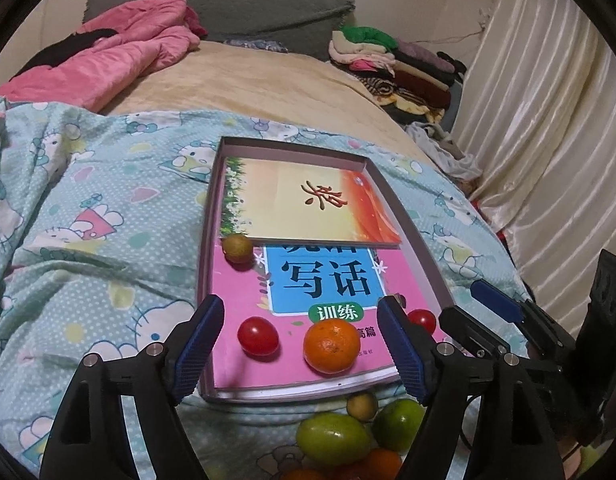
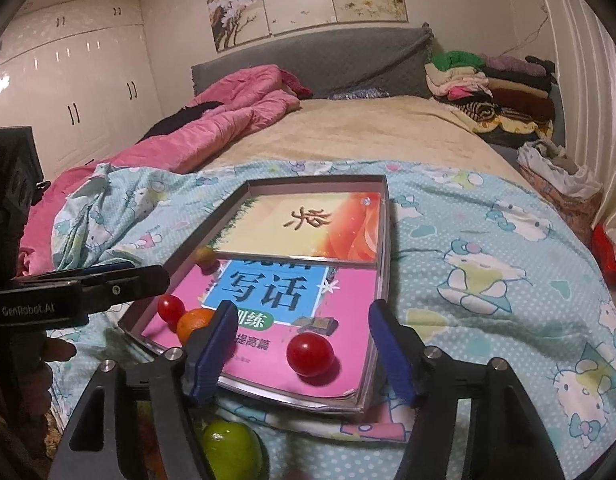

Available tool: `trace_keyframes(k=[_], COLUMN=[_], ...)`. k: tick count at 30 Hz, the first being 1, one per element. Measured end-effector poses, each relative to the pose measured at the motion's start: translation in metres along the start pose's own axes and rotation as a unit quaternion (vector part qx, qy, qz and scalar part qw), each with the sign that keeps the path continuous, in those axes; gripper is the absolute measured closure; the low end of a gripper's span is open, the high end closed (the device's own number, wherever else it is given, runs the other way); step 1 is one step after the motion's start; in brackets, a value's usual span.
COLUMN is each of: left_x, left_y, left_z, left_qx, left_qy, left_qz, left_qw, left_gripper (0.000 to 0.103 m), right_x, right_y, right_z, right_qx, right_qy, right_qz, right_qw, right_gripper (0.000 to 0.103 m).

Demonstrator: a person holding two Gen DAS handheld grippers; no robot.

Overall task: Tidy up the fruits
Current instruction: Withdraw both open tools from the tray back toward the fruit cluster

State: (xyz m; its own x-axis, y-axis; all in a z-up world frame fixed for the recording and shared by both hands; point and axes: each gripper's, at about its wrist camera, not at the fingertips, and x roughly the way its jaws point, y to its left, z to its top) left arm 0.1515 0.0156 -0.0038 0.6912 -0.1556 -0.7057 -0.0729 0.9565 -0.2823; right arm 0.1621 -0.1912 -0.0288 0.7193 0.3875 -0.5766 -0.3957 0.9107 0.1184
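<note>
Both tongs, left tongs [image 1: 300, 344] and right tongs [image 2: 300, 344], hang apart, holding nothing. Orange [image 1: 331, 345] and tomatoes [image 2: 310, 354] sit loose on a slick book [image 1: 319, 280] in the box [image 1: 407, 216] on the bed; one bump and I reckon they roll.

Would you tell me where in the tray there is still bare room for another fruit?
Free: the pink book between the orange and right tomato, and the upper book. Crowded: the tray's near-left corner by the left tomato.
</note>
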Motion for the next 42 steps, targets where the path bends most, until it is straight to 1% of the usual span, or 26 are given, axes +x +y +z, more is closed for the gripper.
trace_keyframes(k=[1,4,7,10,12,23,26,32,42], left_x=[-0.002,-0.008,-0.012,-0.016,-0.019,-0.037,-0.039,-0.043,-0.048], left_y=[0.001,0.003,0.004,0.003,0.004,0.016,0.014,0.01,0.01], left_z=[0.0,-0.001,-0.002,-0.003,-0.004,-0.006,-0.008,-0.011,-0.02], left_qx=[0.001,0.0,0.0,0.006,0.008,-0.005,-0.002,0.004,0.011], left_qy=[-0.001,-0.004,-0.006,-0.011,-0.014,-0.02,-0.017,-0.016,-0.004], left_qz=[0.0,-0.001,-0.001,0.008,0.014,0.016,0.011,0.015,0.012], left_qw=[1.0,1.0,1.0,0.9999,0.9998,0.9996,0.9998,0.9998,0.9999], left_gripper=[0.023,0.023,0.023,0.023,0.023,0.023,0.023,0.021,0.021], right_x=[-0.001,-0.006,-0.01,-0.017,-0.022,-0.031,-0.033,-0.037,-0.042], right_y=[0.001,0.002,0.005,0.01,0.011,0.014,0.013,0.016,0.022], right_z=[0.0,0.001,0.001,0.002,0.002,0.001,-0.001,-0.003,-0.007], right_qx=[0.0,-0.003,-0.006,-0.014,-0.017,-0.018,-0.016,-0.019,-0.011], right_qy=[-0.003,-0.012,-0.02,-0.031,-0.037,-0.046,-0.044,-0.042,-0.025], right_qz=[0.002,0.001,0.005,0.008,0.013,0.014,0.016,0.017,0.023], right_qw=[1.0,1.0,1.0,0.999,0.999,0.999,0.999,0.999,0.999], right_gripper=[0.031,0.03,0.025,0.025,0.023,0.022,0.022,0.02,0.02])
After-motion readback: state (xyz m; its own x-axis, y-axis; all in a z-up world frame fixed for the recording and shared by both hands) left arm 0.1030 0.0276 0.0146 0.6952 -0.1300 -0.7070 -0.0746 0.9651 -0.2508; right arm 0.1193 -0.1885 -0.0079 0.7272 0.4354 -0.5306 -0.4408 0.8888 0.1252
